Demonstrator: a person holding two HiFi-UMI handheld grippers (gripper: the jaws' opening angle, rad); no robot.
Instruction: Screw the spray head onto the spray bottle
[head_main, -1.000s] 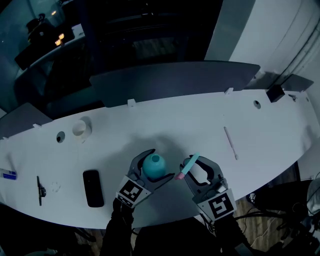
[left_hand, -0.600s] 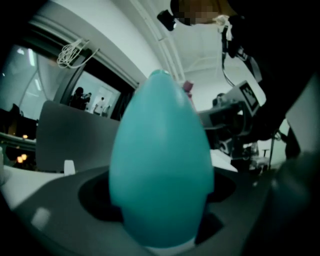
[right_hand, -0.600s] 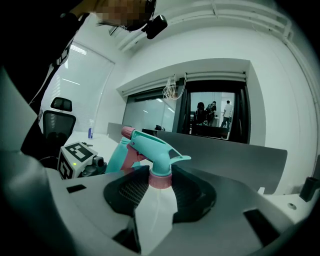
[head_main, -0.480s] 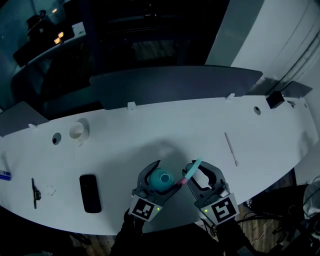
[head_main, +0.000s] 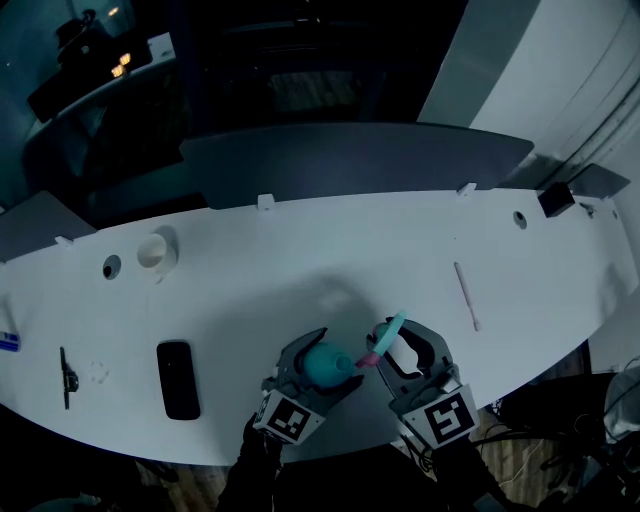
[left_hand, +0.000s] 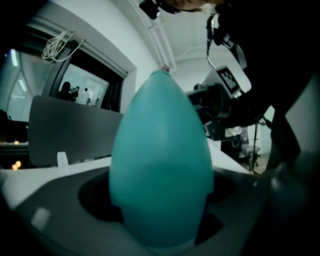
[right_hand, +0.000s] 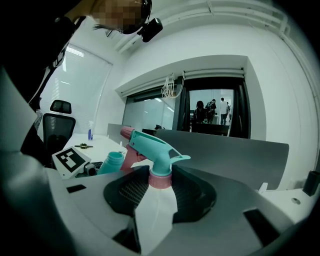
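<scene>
Shifted rightward over the white counter (head_main: 300, 250) since a second ago, with left hand-held gripper (head_main: 330, 360) clenched on teal spray bottle (head_main: 318, 368). Just beside its open neck, spray head (head_main: 386, 336) clamped at the pink collar in right hand-held gripper (head_main: 402, 345).

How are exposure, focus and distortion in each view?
Head view: dim, blue-tinted, white table bright against a dark room. Left gripper view: teal bottle fills the frame, soft-focused. Right gripper view: well lit, spray head sharp, fisheye bending at the edges.

text: none legible | labels, brands, numbers: none readable in any view
</scene>
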